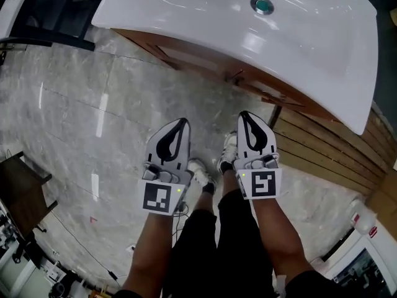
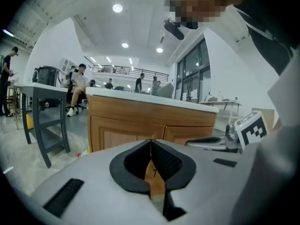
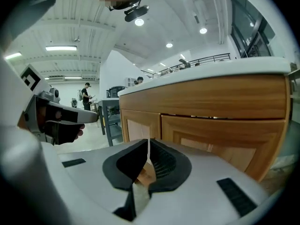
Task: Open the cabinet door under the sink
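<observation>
the cabinet door (image 3: 220, 137) looks shut in the wooden cabinet (image 1: 248, 85) beneath the white sink (image 1: 186, 17), straight ahead of both grippers and apart from them. the left gripper (image 1: 180, 124) and right gripper (image 1: 245, 117) are side by side above the grey marble floor (image 1: 74, 104), each with its jaws pressed together and nothing between them

White sink (image 1: 205, 23), orange-brown cabinet (image 2: 126, 118) (grey marbled floor (image 1: 74, 104)).
</observation>
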`<state>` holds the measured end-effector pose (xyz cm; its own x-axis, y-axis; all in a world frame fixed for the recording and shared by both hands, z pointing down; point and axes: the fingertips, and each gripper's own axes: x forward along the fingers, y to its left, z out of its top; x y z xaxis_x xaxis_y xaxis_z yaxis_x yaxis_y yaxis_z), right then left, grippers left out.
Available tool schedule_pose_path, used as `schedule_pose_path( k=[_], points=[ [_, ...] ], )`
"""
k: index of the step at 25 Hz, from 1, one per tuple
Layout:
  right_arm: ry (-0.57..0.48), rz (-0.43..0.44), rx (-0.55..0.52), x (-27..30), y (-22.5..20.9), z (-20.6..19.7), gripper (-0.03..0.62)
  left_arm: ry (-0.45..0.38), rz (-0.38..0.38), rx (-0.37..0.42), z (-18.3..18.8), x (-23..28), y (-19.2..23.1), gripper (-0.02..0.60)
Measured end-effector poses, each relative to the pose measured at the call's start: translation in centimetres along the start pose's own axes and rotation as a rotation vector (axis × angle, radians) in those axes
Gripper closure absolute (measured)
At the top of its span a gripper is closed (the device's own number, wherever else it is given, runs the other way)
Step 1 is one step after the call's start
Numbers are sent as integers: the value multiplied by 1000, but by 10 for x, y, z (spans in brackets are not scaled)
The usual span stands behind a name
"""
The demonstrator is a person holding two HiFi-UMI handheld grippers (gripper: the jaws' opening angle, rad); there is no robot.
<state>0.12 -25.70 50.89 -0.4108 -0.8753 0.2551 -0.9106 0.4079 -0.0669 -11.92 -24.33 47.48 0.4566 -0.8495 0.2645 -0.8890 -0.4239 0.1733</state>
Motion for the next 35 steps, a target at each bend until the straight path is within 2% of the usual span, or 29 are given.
schedule_pose_path(
  k=[4, 6, 19, 25, 29, 35],
  points=[
    [14, -13, 10, 20, -10, -24, 564, 38, -41, 17, -33, 23, 1, 563],
    [20, -22, 8, 30, -15, -34, 497, 47, -53, 19, -43, 34, 2, 563],
    [99, -88, -38, 79, -38, -99, 454, 62, -72, 13, -79, 48, 2, 563],
    [79, -136, -130, 93, -37, -102, 453, 81, -70, 4, -94, 44, 3, 563],
    [105, -176, -118, 98, -40, -108, 454, 80, -58, 0, -99, 42, 7, 563],
    [80, -276, -111, 100, -44, -105, 467, 87, -47, -9, -102, 42, 9, 563]
  ],
)
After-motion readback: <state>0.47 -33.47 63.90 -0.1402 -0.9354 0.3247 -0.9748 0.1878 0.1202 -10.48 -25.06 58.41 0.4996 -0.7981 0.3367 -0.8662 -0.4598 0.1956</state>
